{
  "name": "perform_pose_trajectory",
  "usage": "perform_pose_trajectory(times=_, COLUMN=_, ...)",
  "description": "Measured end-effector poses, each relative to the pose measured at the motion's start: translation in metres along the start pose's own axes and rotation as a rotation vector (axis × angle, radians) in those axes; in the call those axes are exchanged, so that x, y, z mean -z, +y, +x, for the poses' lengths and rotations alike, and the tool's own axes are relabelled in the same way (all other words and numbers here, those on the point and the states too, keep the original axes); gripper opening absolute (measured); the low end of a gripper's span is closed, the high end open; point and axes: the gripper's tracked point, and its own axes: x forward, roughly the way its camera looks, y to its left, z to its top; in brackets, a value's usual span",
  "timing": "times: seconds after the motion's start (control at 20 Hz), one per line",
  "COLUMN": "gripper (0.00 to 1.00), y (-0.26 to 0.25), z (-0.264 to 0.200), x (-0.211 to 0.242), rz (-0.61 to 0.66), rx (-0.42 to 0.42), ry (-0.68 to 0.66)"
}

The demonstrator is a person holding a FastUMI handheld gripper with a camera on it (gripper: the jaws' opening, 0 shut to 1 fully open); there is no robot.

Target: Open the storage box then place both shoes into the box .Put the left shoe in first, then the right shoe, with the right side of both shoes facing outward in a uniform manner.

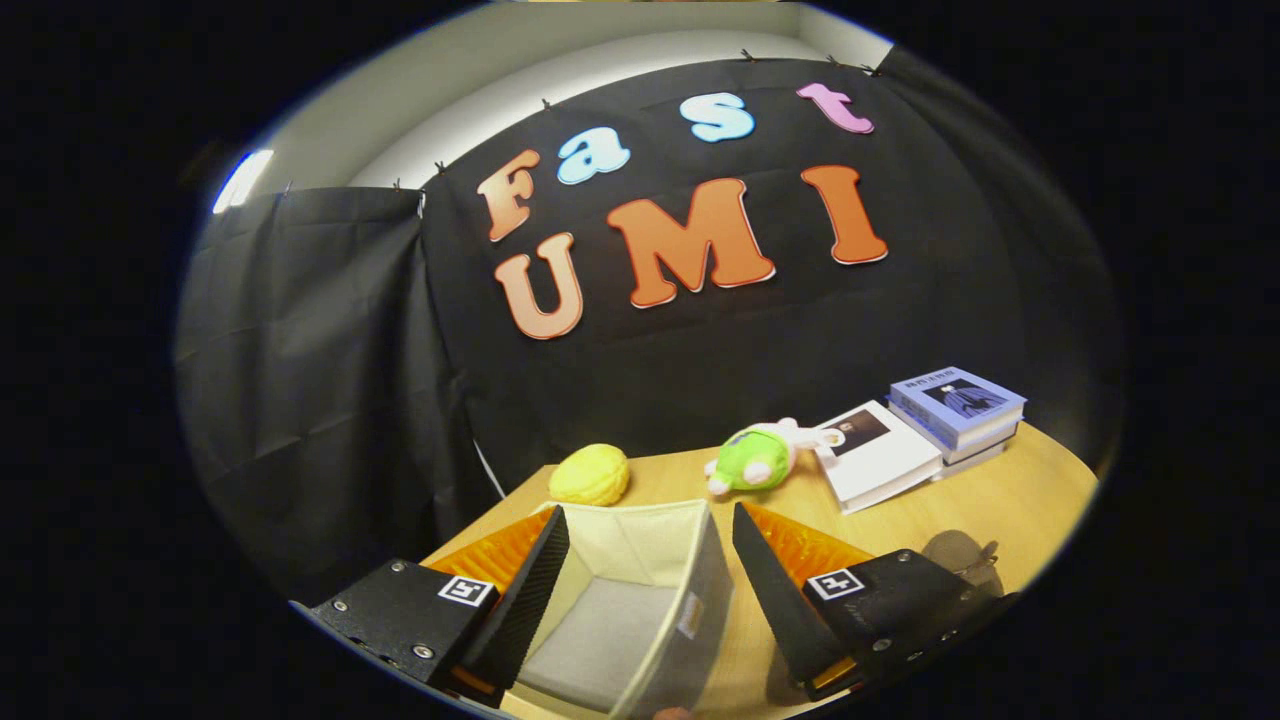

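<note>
Gripper view, tongs [640, 560] spread apart, open storage box [640, 590] between them, table [1000, 500] beyond.

You've got one fabric box [640, 590] sitting open on the tabletop [1000, 500]. Beyond it, count two soft toys: one yellow [590, 474], one green [755, 460]. Then the books [930, 430], three that I can make out. One gripper [640, 575], two fingers spread apart.

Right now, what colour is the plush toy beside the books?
Green with white, in the gripper view: plush toy.
</note>
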Motion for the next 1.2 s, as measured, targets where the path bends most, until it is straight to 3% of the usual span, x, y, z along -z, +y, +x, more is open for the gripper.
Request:
perform_pose_trajectory(times=0.15, gripper=0.98, y=-0.042, z=-0.003, x=0.025, rz=0.011, rx=0.089, ry=0.041)
perform_pose_trajectory(times=0.45, gripper=0.99, y=-0.108, z=-0.015, x=0.058, rz=-0.082, rx=0.275, ry=0.09)
perform_pose_trajectory(times=0.75, gripper=0.95, y=-0.126, z=-0.017, x=0.092, rz=-0.124, rx=0.339, ry=0.176)
perform_pose_trajectory(times=0.95, gripper=0.86, y=-0.133, z=-0.012, x=0.114, rz=-0.142, rx=0.366, ry=0.234)
perform_pose_trajectory(times=1.2, gripper=0.63, y=-0.144, z=-0.007, x=0.129, rz=-0.111, rx=0.41, ry=0.285)
